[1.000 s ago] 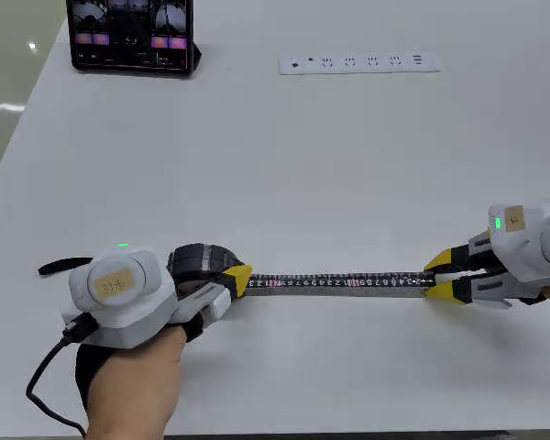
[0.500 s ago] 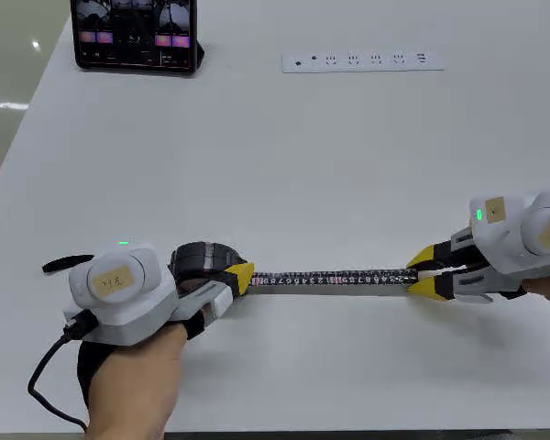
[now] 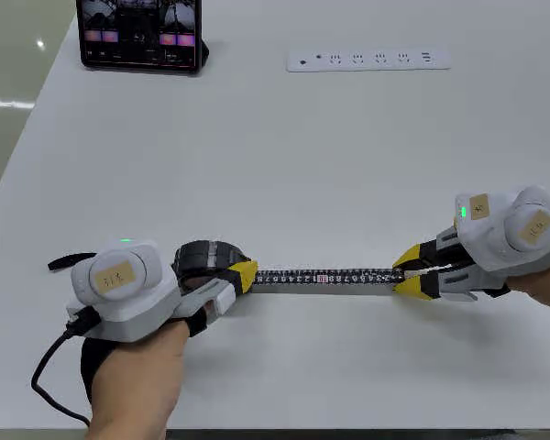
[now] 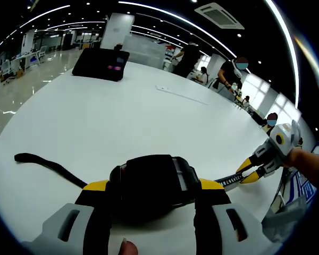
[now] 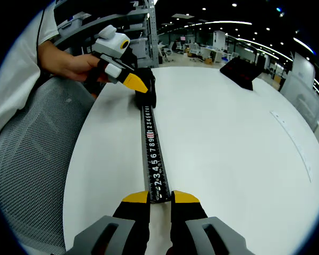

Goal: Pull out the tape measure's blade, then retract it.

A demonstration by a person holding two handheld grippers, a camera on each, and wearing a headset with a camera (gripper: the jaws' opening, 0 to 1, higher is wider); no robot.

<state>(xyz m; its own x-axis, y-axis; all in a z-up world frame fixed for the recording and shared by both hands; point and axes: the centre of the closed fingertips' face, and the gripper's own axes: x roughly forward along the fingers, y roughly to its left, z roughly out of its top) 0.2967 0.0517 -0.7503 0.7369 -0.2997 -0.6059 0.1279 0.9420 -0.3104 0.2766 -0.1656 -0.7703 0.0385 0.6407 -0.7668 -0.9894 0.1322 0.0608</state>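
Observation:
The black tape measure case [image 3: 204, 263] lies on the white table [image 3: 284, 165] with my left gripper [image 3: 241, 277] shut on it. In the left gripper view the case [image 4: 151, 180] sits between the yellow-tipped jaws. Its dark numbered blade [image 3: 325, 277] runs right across the table to my right gripper [image 3: 409, 272], which is shut on the blade's end. In the right gripper view the blade [image 5: 151, 154] stretches from my right gripper [image 5: 160, 198] toward the case [image 5: 149, 87] and the left gripper [image 5: 128, 81]. The case's black wrist strap [image 4: 42, 162] trails left.
A dark tablet [image 3: 139, 34] stands at the table's far left edge. A white power strip [image 3: 368, 60] lies at the back. A black cable [image 3: 50, 367] hangs from the left gripper near the table's front edge. People and desks fill the room beyond.
My right gripper has moved left toward the case with the blade end in it, so the exposed blade is shorter. The left gripper and case have held still.

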